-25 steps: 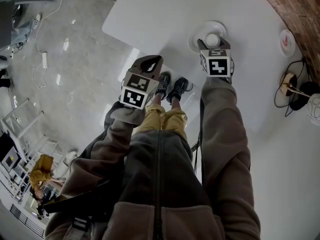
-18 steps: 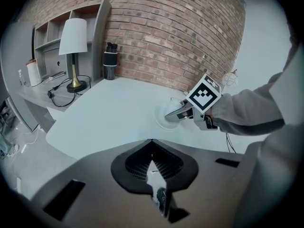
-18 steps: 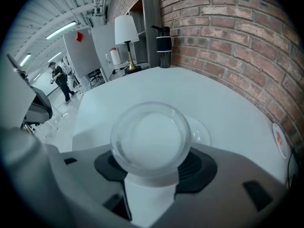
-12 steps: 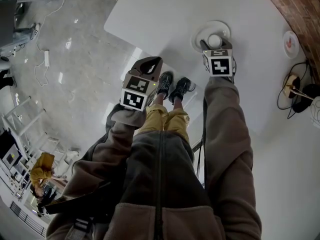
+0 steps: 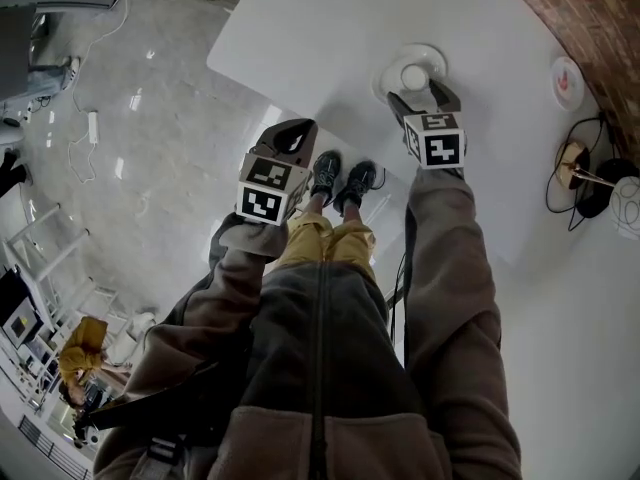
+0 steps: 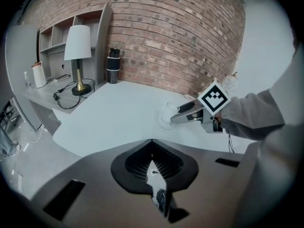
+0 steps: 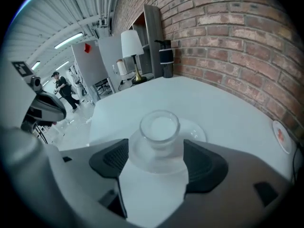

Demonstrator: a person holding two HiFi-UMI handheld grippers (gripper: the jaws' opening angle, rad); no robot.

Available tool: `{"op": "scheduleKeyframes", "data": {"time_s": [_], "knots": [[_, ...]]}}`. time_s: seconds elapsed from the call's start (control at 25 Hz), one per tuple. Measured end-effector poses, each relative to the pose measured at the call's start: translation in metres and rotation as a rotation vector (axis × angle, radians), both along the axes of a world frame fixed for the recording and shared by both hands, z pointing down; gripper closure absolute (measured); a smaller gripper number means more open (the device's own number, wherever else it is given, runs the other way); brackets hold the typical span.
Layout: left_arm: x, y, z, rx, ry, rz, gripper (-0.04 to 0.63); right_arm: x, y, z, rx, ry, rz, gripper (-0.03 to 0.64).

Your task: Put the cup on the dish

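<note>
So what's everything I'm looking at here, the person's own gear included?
cup: one, clear, on the dish
dish: one, pale, on the table
table: one, white, beside the brick wall
small plate: one, white and red, near the wall
lamp: one, white shade, grey side counter
flask: one, dark, against the wall
shoes: two, dark, on the floor
left gripper: one, grey, jaws together, empty
right gripper: one, grey, jaws just opened, cup between them

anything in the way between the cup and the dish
Nothing visible stands in the way. The cup already stands on the dish, between the right gripper's jaws, which have just been opening around it.
</note>
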State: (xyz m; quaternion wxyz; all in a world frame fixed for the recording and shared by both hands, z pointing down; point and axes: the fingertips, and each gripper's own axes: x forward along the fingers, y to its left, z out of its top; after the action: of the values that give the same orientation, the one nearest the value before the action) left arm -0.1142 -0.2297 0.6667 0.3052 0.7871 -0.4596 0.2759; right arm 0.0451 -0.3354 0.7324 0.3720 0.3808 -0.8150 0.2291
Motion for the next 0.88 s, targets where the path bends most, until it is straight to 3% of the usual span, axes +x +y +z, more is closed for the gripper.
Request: {"op": "scheduleKeyframes", "data": {"time_s": [0.2,0.44,0.76,0.88], "knots": [[0.010,-0.014,-0.037,0.080,0.024,0.009,0.589,0.028,0.030,-0.061,0.101,-0.056,0.100,0.273],[0.018,-0.034,-0.094,0.192,0.052,-0.003,0.589,0.037,0.043,-0.126,0.197,-0.076,0.113,0.275],[0.028,-0.050,-0.181,0.350,0.087,-0.025,0.589,0.054,0.062,-0.217,0.345,-0.112,0.177,0.421],[0.036,-0.058,-0.213,0.415,0.104,-0.012,0.590,0.060,0.062,-0.250,0.411,-0.116,0.195,0.504]]}}
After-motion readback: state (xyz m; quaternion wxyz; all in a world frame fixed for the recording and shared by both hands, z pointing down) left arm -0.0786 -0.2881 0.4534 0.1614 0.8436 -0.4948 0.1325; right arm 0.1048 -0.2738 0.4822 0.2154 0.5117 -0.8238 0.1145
